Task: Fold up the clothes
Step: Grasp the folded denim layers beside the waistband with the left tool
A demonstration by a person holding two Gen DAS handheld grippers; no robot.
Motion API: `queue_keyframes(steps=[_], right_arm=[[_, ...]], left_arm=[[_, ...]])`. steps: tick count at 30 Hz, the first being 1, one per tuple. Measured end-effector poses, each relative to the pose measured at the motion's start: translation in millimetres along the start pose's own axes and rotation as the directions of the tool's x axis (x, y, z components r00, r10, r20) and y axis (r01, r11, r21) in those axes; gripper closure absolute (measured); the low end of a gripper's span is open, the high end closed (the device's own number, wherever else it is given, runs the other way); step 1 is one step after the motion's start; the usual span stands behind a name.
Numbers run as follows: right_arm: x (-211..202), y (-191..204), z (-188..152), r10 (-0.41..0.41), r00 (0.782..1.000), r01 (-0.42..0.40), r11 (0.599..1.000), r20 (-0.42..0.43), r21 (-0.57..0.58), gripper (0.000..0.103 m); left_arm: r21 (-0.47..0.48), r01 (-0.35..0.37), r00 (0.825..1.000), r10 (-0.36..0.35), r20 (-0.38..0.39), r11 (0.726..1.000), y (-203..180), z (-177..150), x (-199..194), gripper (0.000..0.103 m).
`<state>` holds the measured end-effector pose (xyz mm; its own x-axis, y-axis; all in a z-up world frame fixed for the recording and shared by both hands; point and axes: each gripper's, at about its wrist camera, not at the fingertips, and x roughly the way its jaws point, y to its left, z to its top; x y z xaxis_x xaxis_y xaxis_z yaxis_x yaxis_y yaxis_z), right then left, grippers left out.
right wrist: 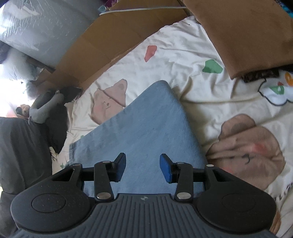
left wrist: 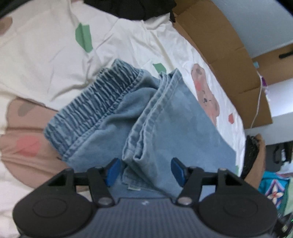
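Light blue jeans [left wrist: 150,117] lie folded on a cream bedsheet [left wrist: 45,60] printed with bears. In the left wrist view the ruffled elastic waistband [left wrist: 87,109] shows at the left, and the hemmed leg ends [left wrist: 146,124] lie folded over beside it. My left gripper [left wrist: 144,171] hovers above the leg ends, jaws open, blue pads clear of the cloth. The right wrist view shows the smooth folded side of the jeans [right wrist: 139,131]. My right gripper [right wrist: 142,167] hangs open over it with nothing between the pads.
Brown cardboard boxes [left wrist: 225,60] border the bed [right wrist: 109,40]. A dark garment [left wrist: 128,7] lies at the far edge of the sheet. A person's grey sleeve [right wrist: 44,108] and dark clothing [right wrist: 22,152] sit to the left of the bed. A white cable [left wrist: 258,108] hangs by the box.
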<state>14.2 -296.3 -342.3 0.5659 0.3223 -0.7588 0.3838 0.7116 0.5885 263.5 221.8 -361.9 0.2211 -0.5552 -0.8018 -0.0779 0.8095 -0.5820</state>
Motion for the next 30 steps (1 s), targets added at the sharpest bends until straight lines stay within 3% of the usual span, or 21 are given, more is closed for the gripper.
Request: queue_keyframes(steps=[6, 14, 20, 26, 29, 30], right_arm=[[-0.3, -7.1, -17.9, -0.01, 1.0, 0.01, 0.999, -0.001, 0.043, 0.055], [-1.2, -19.9, -23.7, -0.023, 1.0, 0.023, 0.997, 0.005, 0.07, 0.055], [10.5, -25.4, -28.6, -0.03, 0.999, 0.031, 0.996, -0.014, 0.083, 0.055], [19.9, -23.1, -34.6, -0.03, 0.999, 0.033, 0.997, -0.043, 0.073, 0.055], [20.5, -22.6, -35.9, -0.026, 0.998, 0.03, 0.997, -0.05, 0.071, 0.055], [20.2, -22.4, -35.8, -0.023, 0.998, 0.027, 0.997, -0.05, 0.072, 0.055]], left_arm=[[-0.019, 0.025, 1.0, -0.025, -0.002, 1.0, 8.3, -2.1, 21.2, 0.038], [-0.05, 0.096, 0.99, -0.09, 0.11, 0.994, 10.5, -11.1, 5.3, 0.046], [0.024, 0.115, 0.987, -0.117, 0.112, 0.993, -2.4, -8.7, 1.0, 0.046], [0.031, 0.081, 0.994, -0.083, 0.065, 0.996, -3.2, -2.1, 23.9, 0.046], [0.027, 0.051, 0.997, -0.053, 0.051, 0.998, -1.4, 0.9, 35.9, 0.057], [0.035, 0.033, 0.998, -0.035, 0.05, 0.999, -2.8, 0.9, 36.2, 0.074]])
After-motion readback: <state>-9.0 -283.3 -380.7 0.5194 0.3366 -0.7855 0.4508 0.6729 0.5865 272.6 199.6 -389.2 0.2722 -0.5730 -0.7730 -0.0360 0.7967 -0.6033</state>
